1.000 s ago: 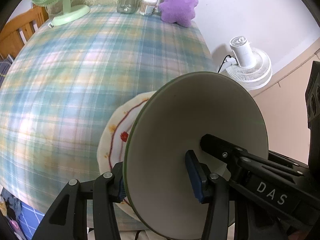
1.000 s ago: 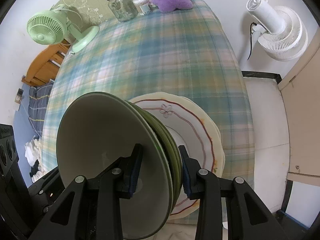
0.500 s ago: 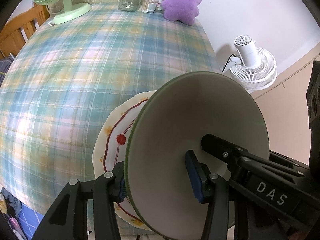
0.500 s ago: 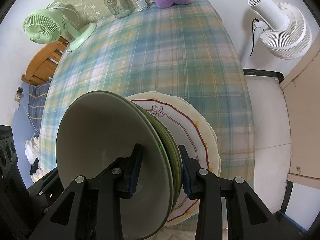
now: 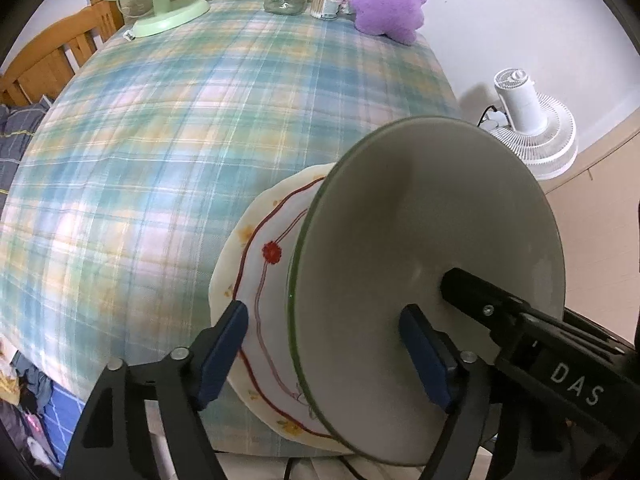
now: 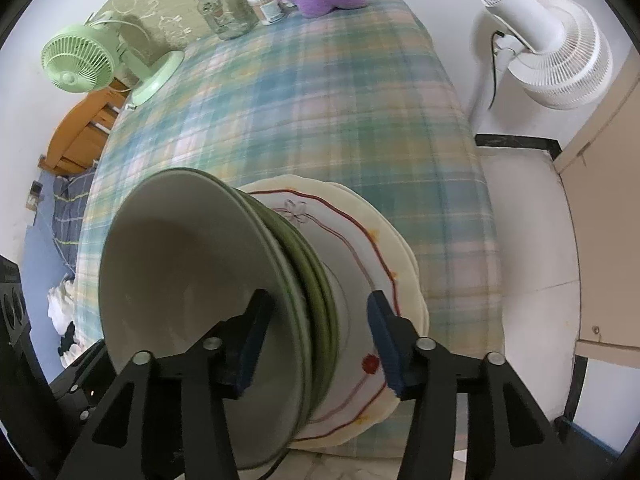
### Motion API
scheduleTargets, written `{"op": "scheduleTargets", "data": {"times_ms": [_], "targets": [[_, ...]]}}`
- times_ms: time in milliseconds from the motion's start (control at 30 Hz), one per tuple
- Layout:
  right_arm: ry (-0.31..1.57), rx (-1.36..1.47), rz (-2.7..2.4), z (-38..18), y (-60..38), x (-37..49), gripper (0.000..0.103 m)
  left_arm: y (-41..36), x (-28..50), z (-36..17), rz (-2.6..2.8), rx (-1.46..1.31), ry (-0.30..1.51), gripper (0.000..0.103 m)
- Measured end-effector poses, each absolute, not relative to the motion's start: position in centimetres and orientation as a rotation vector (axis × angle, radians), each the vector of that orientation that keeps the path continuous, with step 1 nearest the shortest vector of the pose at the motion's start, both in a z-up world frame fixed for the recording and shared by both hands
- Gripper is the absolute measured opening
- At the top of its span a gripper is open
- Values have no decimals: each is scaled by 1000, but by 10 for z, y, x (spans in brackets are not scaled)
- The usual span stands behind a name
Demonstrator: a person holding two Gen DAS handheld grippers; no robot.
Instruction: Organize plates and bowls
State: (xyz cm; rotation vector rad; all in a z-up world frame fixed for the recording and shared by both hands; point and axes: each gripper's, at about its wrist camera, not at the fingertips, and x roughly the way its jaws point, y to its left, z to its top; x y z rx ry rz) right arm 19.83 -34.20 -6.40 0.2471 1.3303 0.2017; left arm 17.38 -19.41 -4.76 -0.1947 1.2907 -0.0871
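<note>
Left gripper [image 5: 326, 354] and right gripper [image 6: 316, 340] jaws open, straddling green bowls [image 6: 224, 304] on flowered plates [image 5: 264, 280]

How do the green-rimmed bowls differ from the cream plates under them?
The green-rimmed bowls are deep and plain inside; the cream plates are shallow, with red lines and small flowers. The bowls have smooth round rims; the plates have wavy edges and spread wider. The bowls sit on the plates. Both are stacked.

between the blue-padded black fingers [image 6: 382, 330] sit olive-green bowls [image 6: 316, 280] with pale cream insides, on cream plates [image 6: 384, 256] edged with red lines, a red flower and yellow marks. beyond the fingers, a blue-green-yellow plaid cloth [image 5: 168, 140].
</note>
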Motion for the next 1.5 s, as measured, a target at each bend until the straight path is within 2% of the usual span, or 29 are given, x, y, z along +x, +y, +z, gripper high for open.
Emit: {"op": "scheduleTargets", "data": {"times_ms": [367, 867, 933, 1067, 1167, 1500], "targets": [[1238, 214, 149, -30, -347, 183, 69, -193, 167, -7, -91, -102, 1174, 89], [947, 150, -32, 38, -286, 145, 70, -114, 150, 48, -163, 17, 894, 89], [925, 153, -51, 41, -271, 138, 70, -97, 145, 49, -165, 42, 863, 90], [876, 146, -74, 41, -240, 121, 79, -64, 135, 44, -162, 55, 839, 94], [838, 122, -70, 38, -218, 111, 82, -39, 125, 35, -141, 72, 809, 98], [772, 56, -22, 0, -169, 73, 83, 22, 83, 1, 2, -21, 750, 100]]}}
